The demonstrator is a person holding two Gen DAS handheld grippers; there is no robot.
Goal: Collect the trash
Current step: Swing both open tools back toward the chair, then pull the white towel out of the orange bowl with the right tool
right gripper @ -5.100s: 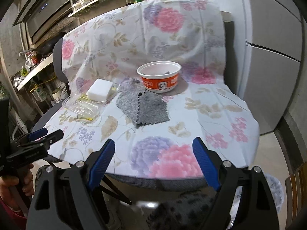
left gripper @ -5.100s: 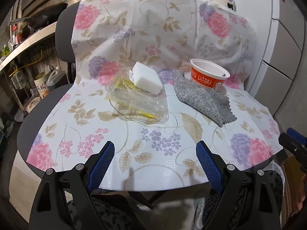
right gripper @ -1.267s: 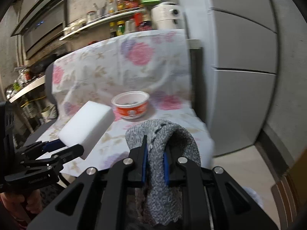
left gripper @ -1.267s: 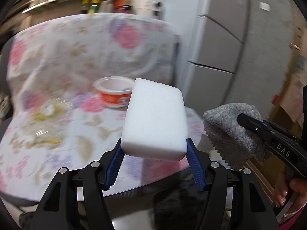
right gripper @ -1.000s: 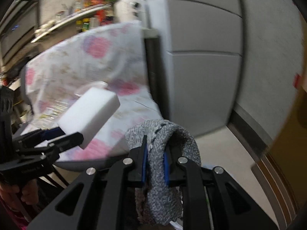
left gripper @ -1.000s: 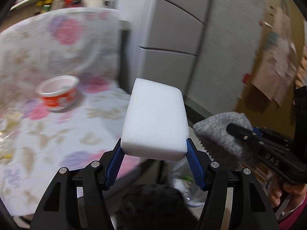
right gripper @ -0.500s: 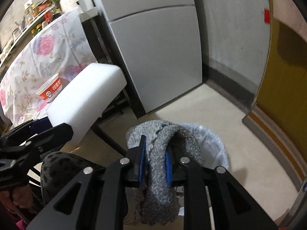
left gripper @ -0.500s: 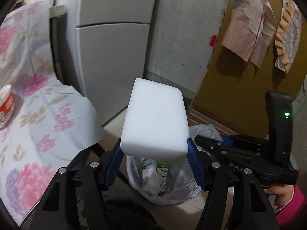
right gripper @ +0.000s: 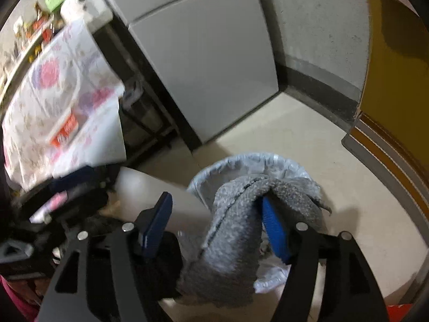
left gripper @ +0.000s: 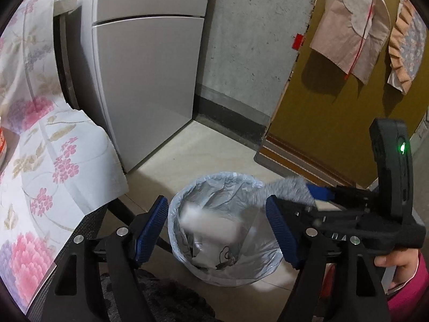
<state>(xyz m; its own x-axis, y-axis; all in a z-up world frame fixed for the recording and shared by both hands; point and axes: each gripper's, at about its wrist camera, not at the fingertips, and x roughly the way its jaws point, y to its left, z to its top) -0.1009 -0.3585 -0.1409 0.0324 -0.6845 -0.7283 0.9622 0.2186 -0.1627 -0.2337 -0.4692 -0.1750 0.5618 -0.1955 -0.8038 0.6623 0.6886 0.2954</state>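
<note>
My left gripper (left gripper: 218, 230) is open above a trash bin lined with a pale plastic bag (left gripper: 214, 187). The white sponge (left gripper: 211, 221) is a blur below the jaws, falling into the bin. My right gripper (right gripper: 215, 225) is open over the same bin (right gripper: 268, 161); the grey cloth (right gripper: 236, 230) still drapes over its right finger (right gripper: 273, 230). The cloth (left gripper: 284, 187) and the right gripper (left gripper: 348, 212) also show in the left wrist view. The sponge (right gripper: 161, 196) shows blurred in the right wrist view.
The table with the floral cover (left gripper: 40, 161) is at the left, with the red and white cup (right gripper: 64, 128) on it. A grey fridge (left gripper: 147, 67) stands behind the bin. A yellow door (left gripper: 348, 107) is at the right.
Both grippers have opened. The sponge has left the left jaws and drops toward the bin. The cloth has come loose in the right jaws and hangs from one finger.
</note>
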